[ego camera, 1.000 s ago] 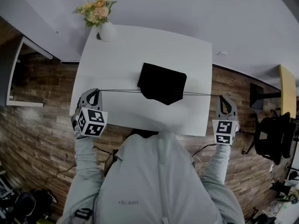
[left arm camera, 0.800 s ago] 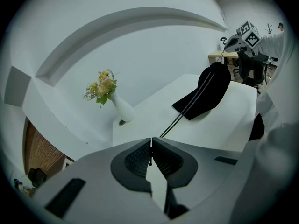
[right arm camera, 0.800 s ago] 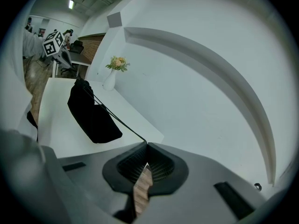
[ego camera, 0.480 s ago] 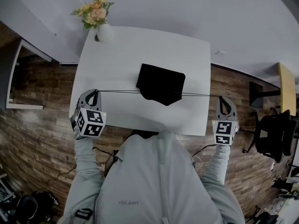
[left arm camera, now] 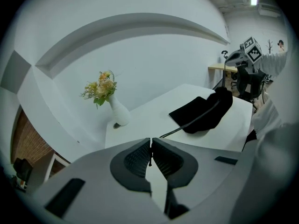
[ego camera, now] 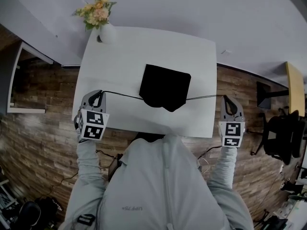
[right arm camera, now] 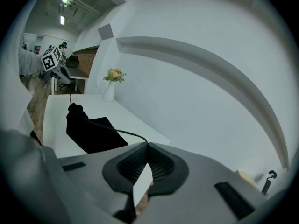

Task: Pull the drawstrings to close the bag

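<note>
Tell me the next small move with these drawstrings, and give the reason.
Probably draw the left gripper and the right gripper a little farther apart. Each has its jaws shut on a drawstring, but both drawstrings curve slightly rather than run straight. The black bag has its mouth gathered, though perhaps not fully cinched.

Head view overhead, both gripper views low, facing inward (bag shared)

A white vase holding pale flowers stands at a far corner of the white table.
</note>
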Demonstrator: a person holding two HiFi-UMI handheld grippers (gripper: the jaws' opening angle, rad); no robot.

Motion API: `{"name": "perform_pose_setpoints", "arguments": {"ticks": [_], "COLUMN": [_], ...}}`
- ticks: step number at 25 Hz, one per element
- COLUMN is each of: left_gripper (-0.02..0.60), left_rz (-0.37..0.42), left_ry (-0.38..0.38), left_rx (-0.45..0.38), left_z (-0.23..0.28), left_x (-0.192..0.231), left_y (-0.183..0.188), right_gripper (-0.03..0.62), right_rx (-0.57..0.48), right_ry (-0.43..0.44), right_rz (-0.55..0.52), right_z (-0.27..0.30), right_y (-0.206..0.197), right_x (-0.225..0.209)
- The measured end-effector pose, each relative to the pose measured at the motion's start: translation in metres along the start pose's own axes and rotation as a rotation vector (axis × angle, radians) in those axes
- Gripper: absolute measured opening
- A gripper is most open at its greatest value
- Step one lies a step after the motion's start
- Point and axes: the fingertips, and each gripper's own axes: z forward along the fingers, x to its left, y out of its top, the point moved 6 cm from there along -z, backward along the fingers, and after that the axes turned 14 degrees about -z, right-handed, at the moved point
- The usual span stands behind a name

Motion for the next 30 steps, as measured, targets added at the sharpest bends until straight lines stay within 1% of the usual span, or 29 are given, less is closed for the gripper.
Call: {"name": "perform_pose_setpoints", "arguments": {"ticks": [3, 7, 11, 15, 20, 27, 30], "left_gripper": [0.034, 0.034, 0.034, 0.034, 0.034, 0.034, 0.034], "left_rz": [-0.008, 0.019, 0.046, 0.052, 0.060, 0.069, 0.077], "left_ry": [-0.068, -0.139, -0.213, -0.297, -0.387, -0.451, -0.445], "left_rx": [-0.009, -0.005, 0.008, 0.037, 0.078, 0.130, 0.140], "left_z": [0.004, 0.014, 0.024, 0.039, 0.062, 0.089, 0.097], "left_x": [-0.017, -0.041, -0.062, -0.086, -0.116, -0.145, -0.153], "left_y": [0.006, 0.010, 0.009, 0.004, -0.007, -0.021, -0.028], "right_gripper": [0.023, 0.023, 0.023, 0.023, 0.024, 0.025, 0.025], "right_rx": [-0.025, -0.049, -0.066, -0.067, -0.038, 0.015, 0.029], "right_ry": [0.060, 0.130, 0.191, 0.249, 0.326, 0.422, 0.453], "right_rz": [-0.005, -0.016, 0.002, 0.018, 0.019, 0.032, 0.023], "right_z": [0.007, 0.021, 0.036, 0.050, 0.068, 0.091, 0.096], "right_y": [0.009, 0.022, 0.029, 0.028, 0.019, -0.003, -0.012], "right_x": [0.012, 0.039, 0.063, 0.084, 0.118, 0.157, 0.167]}}
